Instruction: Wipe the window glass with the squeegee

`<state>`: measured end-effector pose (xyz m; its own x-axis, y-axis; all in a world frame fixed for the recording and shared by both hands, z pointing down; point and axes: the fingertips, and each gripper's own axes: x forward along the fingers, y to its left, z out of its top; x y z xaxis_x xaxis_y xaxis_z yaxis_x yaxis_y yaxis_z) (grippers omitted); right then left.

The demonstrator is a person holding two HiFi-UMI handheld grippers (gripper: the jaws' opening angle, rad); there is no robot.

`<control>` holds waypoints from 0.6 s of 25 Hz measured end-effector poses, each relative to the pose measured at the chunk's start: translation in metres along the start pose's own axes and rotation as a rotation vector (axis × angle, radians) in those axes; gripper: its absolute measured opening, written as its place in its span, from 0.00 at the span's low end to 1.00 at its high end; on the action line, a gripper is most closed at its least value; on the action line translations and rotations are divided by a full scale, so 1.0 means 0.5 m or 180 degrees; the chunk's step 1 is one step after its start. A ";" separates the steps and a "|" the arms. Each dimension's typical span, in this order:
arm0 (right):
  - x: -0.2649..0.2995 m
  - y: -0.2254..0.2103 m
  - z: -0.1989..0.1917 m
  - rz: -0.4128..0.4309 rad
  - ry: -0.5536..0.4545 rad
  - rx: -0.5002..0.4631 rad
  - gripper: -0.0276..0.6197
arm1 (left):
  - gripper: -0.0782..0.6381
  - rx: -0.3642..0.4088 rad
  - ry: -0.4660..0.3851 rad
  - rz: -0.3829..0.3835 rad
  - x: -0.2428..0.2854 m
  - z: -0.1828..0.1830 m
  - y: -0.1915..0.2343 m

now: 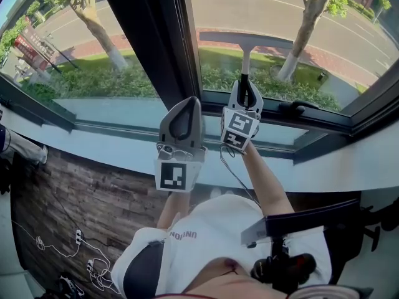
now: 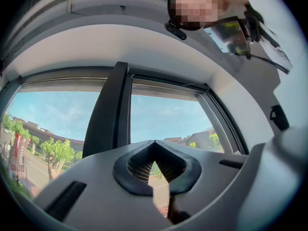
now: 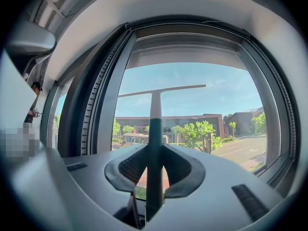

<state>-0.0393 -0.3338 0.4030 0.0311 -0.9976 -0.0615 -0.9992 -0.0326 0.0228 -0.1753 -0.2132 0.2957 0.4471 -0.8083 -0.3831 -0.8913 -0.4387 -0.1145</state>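
Squeegee up on the right pane, held low on its handle

The right hand-held gripper is clamped on the dark lower part of the squeegee handle. The blade lies across the window glass well above the jaws, though whether its edge sits flat on the pane cannot be told. The left hand-held gripper hangs beside it over the sill, jaws together on nothing. The likely trouble is leverage: with so thin a handle pinched far from the blade, pressure on the glass could twist it between the pads, lifting one end and leaving streaks. The blade's left end is near the dark frame post and could knock it. A downward pull ends near the window latch, which could snag the blade.
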 end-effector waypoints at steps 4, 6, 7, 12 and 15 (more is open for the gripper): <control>-0.005 -0.001 -0.031 -0.0014 0.0106 0.0003 0.20 | 0.10 -0.0009 0.0010 -0.0014 0.003 -0.005 -0.003; -0.005 -0.002 -0.045 -0.0017 0.0151 0.0005 0.20 | 0.10 -0.0015 0.0019 -0.0017 0.006 -0.010 -0.004; -0.005 -0.001 -0.050 -0.0012 0.0171 0.0020 0.20 | 0.10 -0.0016 0.0020 -0.0018 0.008 -0.012 -0.004; -0.009 0.003 -0.076 0.0001 0.0270 0.0049 0.20 | 0.10 -0.0018 0.0030 -0.0021 0.012 -0.016 -0.005; -0.010 0.005 -0.089 0.0014 0.0301 0.0078 0.20 | 0.10 -0.0015 0.0039 -0.0032 0.014 -0.019 -0.007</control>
<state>-0.0408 -0.3314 0.4477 0.0277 -0.9991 0.0331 -0.9996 -0.0278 -0.0016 -0.1683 -0.2208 0.3023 0.4569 -0.8087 -0.3706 -0.8864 -0.4486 -0.1139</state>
